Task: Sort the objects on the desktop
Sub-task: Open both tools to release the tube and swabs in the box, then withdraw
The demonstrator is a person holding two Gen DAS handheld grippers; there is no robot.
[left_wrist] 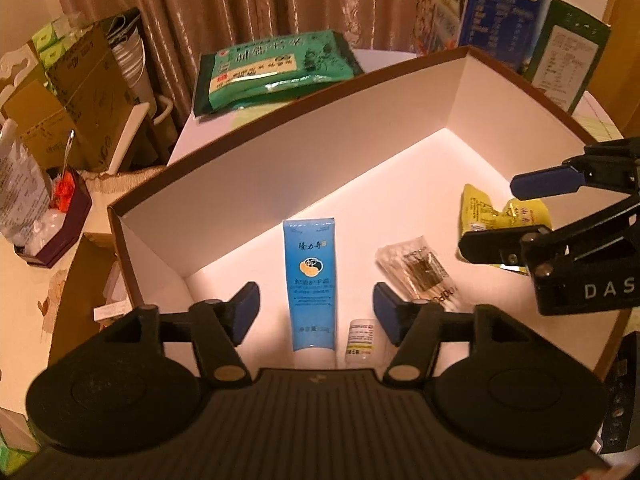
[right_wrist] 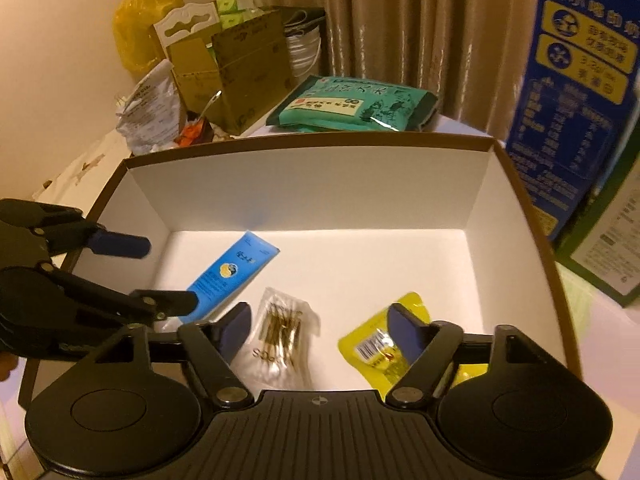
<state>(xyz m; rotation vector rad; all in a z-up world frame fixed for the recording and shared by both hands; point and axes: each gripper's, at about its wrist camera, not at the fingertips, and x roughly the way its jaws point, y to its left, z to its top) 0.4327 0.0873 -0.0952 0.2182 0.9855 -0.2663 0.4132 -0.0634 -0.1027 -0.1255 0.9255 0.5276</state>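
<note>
Currently both grippers' fingers apart over box (right_wrist: pixel 520 200), nothing held. Left gripper (left_wrist: pixel 316 312) straddles blue tube (left_wrist: pixel 310 280); right gripper (right_wrist: pixel 320 330) could snag yellow packet (right_wrist: pixel 376 344) when lifting

- Right gripper (left_wrist: pixel 492 216): white letters "DAS" on its black body, cut off at the picture's edge.
- Blue tube (left_wrist: pixel 310 284): Chinese characters in dark print above and below a round orange emblem; too small to read surely.
- Blue carton (right_wrist: pixel 576 92): yellow panels with Chinese characters, blurred.
- Green packet (right_wrist: pixel 352 106): Chinese print and a large "8".
- Yellow pouch (right_wrist: pixel 372 350): a barcode.
</note>
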